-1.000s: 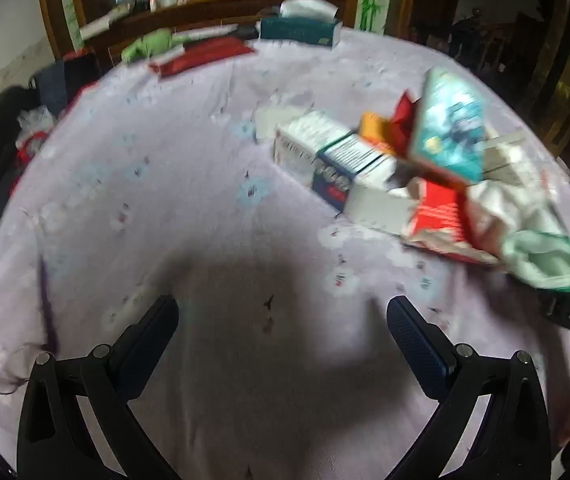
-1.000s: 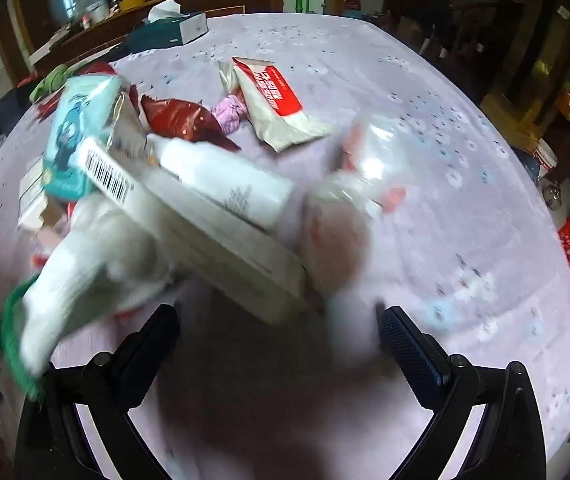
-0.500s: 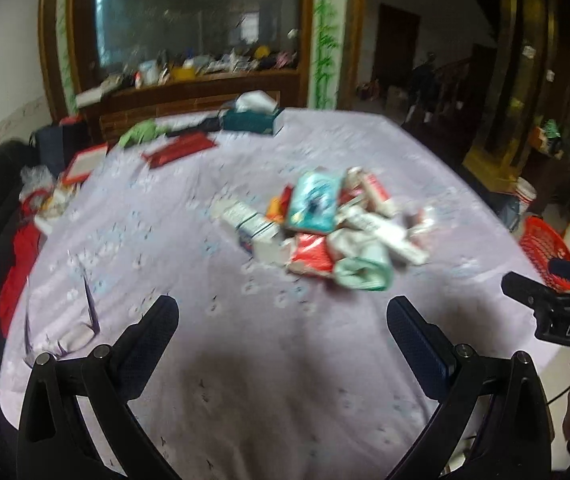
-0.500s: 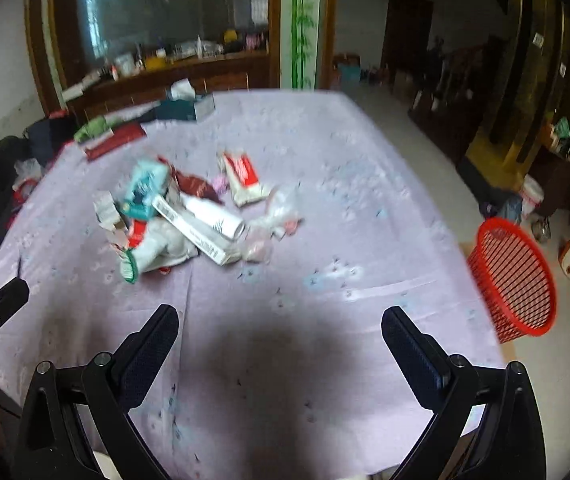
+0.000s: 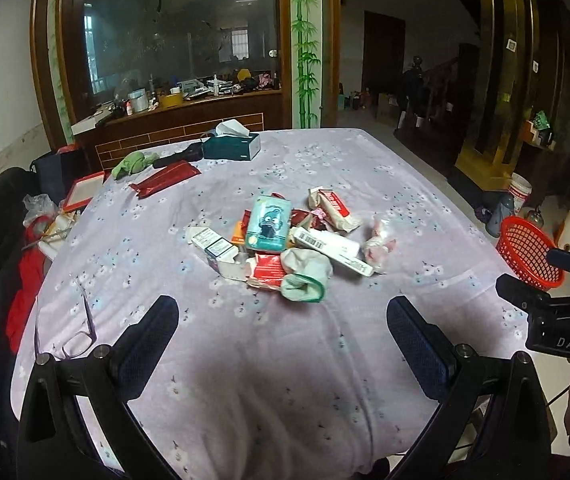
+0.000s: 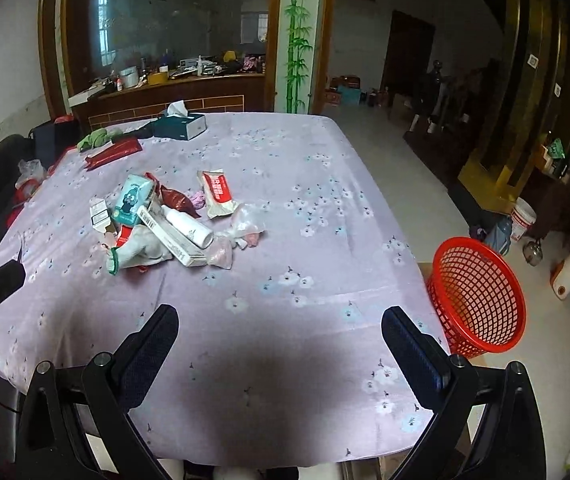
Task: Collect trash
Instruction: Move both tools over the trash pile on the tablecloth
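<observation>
A pile of trash lies mid-table on the lilac flowered cloth: a teal cartoon packet, a long white barcode box, a red-and-white wrapper, a white bottle, a white-green cloth and clear plastic bags. A red mesh basket stands on the floor off the table's right side. My left gripper and right gripper are both open and hold nothing, hovering over the table's near edge, well short of the pile.
A teal tissue box, a green rag and red packets sit at the table's far side. Eyeglasses lie near the left edge. A dark sofa with red clothes flanks the left. A wooden counter stands behind.
Both grippers have pulled back and up from right over the trash pile to the table's near edge. The pile now looks small and far, and the red basket came into view.
</observation>
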Action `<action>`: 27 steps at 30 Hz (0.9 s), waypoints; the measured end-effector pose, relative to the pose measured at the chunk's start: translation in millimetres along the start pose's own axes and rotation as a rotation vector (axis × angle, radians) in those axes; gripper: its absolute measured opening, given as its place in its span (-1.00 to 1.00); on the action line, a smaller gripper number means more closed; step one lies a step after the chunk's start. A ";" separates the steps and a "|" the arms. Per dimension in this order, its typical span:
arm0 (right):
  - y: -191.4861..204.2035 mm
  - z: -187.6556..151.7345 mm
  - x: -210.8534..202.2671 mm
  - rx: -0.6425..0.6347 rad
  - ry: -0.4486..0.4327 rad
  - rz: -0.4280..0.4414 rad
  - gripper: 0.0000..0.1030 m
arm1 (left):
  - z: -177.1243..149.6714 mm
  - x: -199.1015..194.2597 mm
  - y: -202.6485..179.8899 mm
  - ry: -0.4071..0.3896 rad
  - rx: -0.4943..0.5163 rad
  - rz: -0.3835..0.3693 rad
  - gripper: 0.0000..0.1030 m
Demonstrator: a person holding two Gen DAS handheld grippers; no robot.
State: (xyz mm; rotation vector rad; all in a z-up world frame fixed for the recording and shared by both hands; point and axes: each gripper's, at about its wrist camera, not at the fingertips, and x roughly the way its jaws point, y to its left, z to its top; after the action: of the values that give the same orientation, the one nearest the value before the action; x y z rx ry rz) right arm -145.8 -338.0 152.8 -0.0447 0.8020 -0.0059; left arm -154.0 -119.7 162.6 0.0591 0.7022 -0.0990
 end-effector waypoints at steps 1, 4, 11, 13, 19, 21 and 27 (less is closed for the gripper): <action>-2.6 -0.3 -0.9 0.004 -0.001 -0.001 0.99 | 0.3 -1.4 -2.8 -0.003 0.003 0.001 1.00; -7.8 -1.5 -3.3 0.012 -0.004 0.006 0.99 | -0.9 -4.6 -8.5 -0.006 0.006 0.004 1.00; -16.9 0.0 -7.1 0.013 -0.019 0.011 0.99 | -0.7 -7.7 -14.4 -0.011 0.005 0.005 1.00; -18.4 0.3 -6.7 0.015 -0.020 0.012 0.99 | 0.2 -9.0 -17.9 -0.016 0.007 0.007 1.00; -21.0 1.1 -2.6 0.021 -0.009 0.022 0.99 | 1.0 -9.1 -20.7 -0.014 0.004 0.009 1.00; -21.5 1.4 -0.7 0.024 -0.002 0.026 0.99 | 1.1 -9.1 -21.4 -0.012 0.003 0.009 1.00; -21.2 2.5 6.1 0.028 0.019 0.036 0.99 | 4.0 -4.3 -18.8 0.007 -0.011 0.005 1.00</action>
State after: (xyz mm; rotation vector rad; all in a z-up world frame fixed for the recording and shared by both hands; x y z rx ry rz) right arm -139.6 -359.3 151.0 -0.0038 0.8218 0.0170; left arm -156.8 -138.5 168.1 0.0505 0.7096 -0.0898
